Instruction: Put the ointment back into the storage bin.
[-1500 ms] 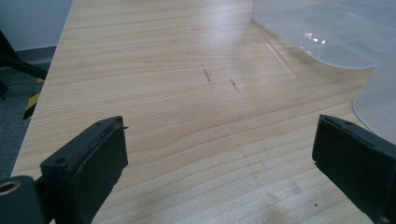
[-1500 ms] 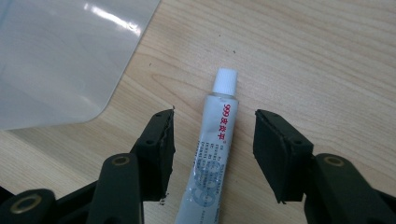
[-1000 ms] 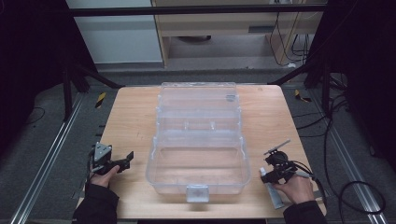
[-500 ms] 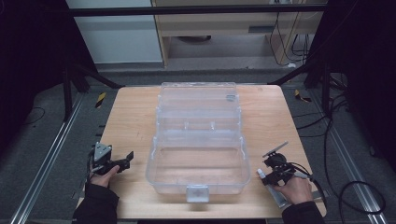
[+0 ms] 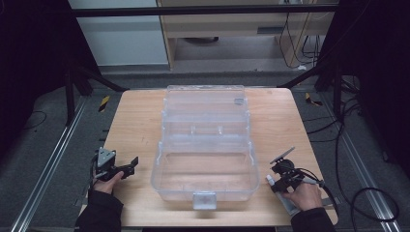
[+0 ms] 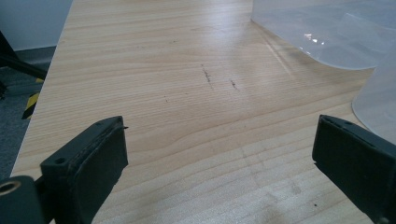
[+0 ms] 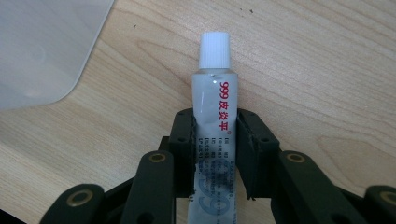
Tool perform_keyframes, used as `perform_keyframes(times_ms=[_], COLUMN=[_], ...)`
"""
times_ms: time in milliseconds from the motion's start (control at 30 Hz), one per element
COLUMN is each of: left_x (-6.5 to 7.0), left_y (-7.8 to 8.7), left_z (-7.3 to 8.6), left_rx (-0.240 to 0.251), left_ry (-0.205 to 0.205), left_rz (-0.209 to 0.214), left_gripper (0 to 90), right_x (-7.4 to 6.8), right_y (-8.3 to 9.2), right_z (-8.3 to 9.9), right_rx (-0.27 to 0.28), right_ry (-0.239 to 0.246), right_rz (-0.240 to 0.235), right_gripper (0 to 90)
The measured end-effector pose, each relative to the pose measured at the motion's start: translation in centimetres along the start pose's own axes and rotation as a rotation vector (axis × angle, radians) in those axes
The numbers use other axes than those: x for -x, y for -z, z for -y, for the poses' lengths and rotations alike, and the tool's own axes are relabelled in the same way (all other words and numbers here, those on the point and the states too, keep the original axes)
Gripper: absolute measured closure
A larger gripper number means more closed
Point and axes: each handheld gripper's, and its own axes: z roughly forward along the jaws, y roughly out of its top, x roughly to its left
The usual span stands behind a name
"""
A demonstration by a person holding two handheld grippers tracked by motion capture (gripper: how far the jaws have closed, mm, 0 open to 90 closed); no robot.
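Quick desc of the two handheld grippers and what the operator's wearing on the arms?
Both are black two-jaw units. Left gripper carries a grey three-cornered plate; its jaws are blocky black pads. Right gripper has black linkage arms with brass-coloured pivots and trails a black cable. Sleeves are dark.

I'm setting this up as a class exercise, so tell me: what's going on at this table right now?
A person sits at a wooden table with a hand-held gripper in each hand. The right hand-held gripper is closed on a small white-capped tube, beside an open clear plastic box in the table's middle. The left hand-held gripper is open over bare wood on the box's other side, holding nothing.
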Motion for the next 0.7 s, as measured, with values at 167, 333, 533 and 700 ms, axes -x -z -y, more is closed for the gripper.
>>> perform_keyframes(times_ms=[167, 333, 533, 700], left_x=[0.0, 0.0, 0.0, 0.1], left_y=[0.0, 0.0, 0.0, 0.0], left_z=[0.0, 0.0, 0.0, 0.0], left_rx=[-0.001, -0.001, -0.004, -0.004], left_ry=[0.001, 0.002, -0.001, -0.003], left_rz=[0.001, 0.000, -0.002, 0.000], left_gripper=[2.7, 2.7, 2.7, 2.7], right_x=[0.0, 0.3, 0.6, 0.5], right_y=[0.1, 0.8, 2.1, 4.0], right_z=[0.0, 0.2, 0.4, 0.0], right_rx=[-0.007, 0.013, 0.044, 0.109], right_ry=[0.003, 0.016, 0.019, 0.051], right_rz=[0.003, 0.000, -0.002, -0.015], right_gripper=[69.9, 69.9, 69.9, 69.9])
